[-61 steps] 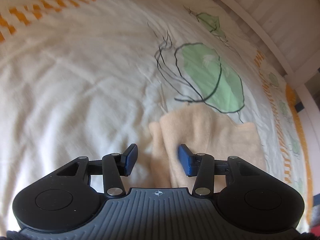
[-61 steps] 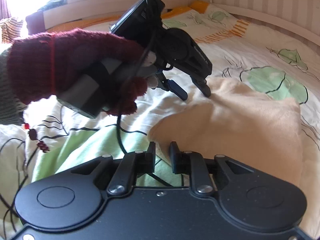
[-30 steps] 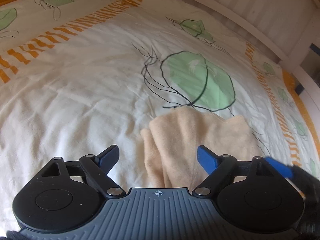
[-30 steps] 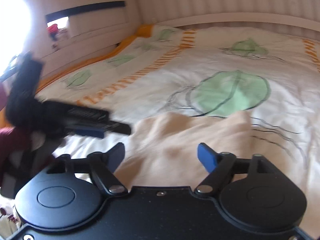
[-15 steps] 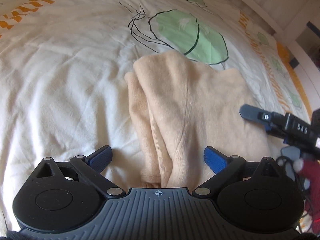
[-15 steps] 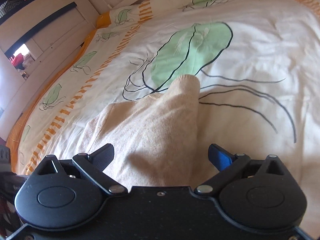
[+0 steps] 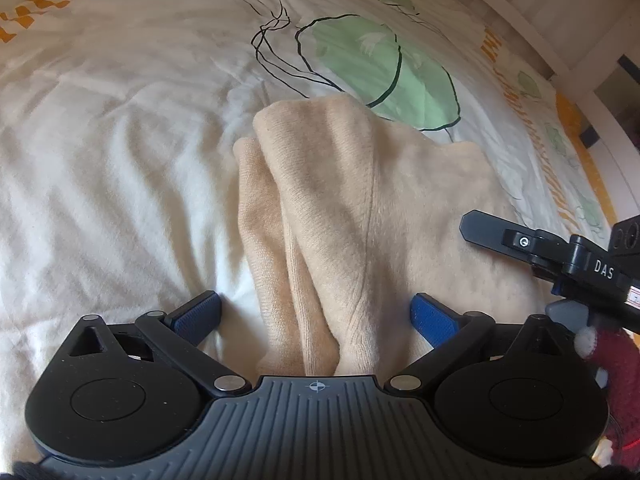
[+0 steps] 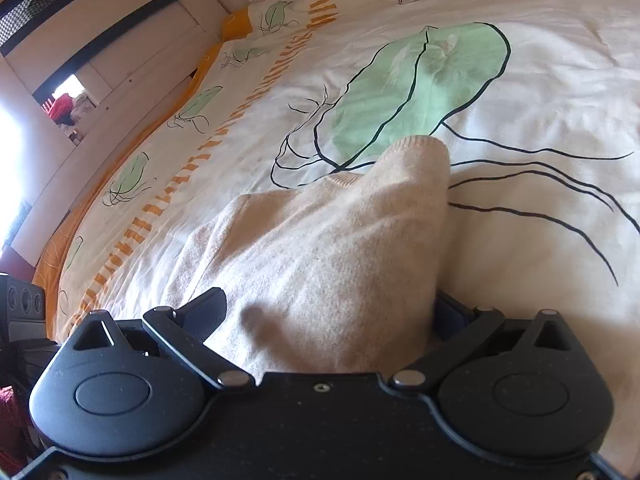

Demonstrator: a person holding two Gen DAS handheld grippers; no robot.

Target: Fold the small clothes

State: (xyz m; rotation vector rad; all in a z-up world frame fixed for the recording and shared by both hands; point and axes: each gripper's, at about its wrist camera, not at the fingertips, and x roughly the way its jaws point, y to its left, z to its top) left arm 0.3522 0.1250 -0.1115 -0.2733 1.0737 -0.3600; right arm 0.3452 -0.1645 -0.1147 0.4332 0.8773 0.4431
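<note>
A folded beige knit garment [image 7: 360, 208] lies on the bed; it also fills the near middle of the right wrist view [image 8: 320, 264]. My left gripper [image 7: 316, 316] is open, its blue pads [image 7: 434, 316] straddling the garment's near end, where layered folds run between them. My right gripper [image 8: 332, 316] is open too, with the garment's near edge lying between its fingers and covering part of the right finger. The right gripper's finger [image 7: 496, 232] reaches in over the garment from the right in the left wrist view.
The bed cover [image 7: 120, 140] is white with green leaf prints [image 7: 384, 72] and orange dashed stripes [image 8: 256, 84]. A white slatted bed frame [image 7: 552, 4] runs along the far side. A white shelf unit [image 8: 100, 56] stands beyond the bed. A dark red glove [image 7: 618, 368] holds the right gripper.
Both grippers opened wide over the last two seconds and moved down closer to the garment. The right gripper swung round to the garment's other side.
</note>
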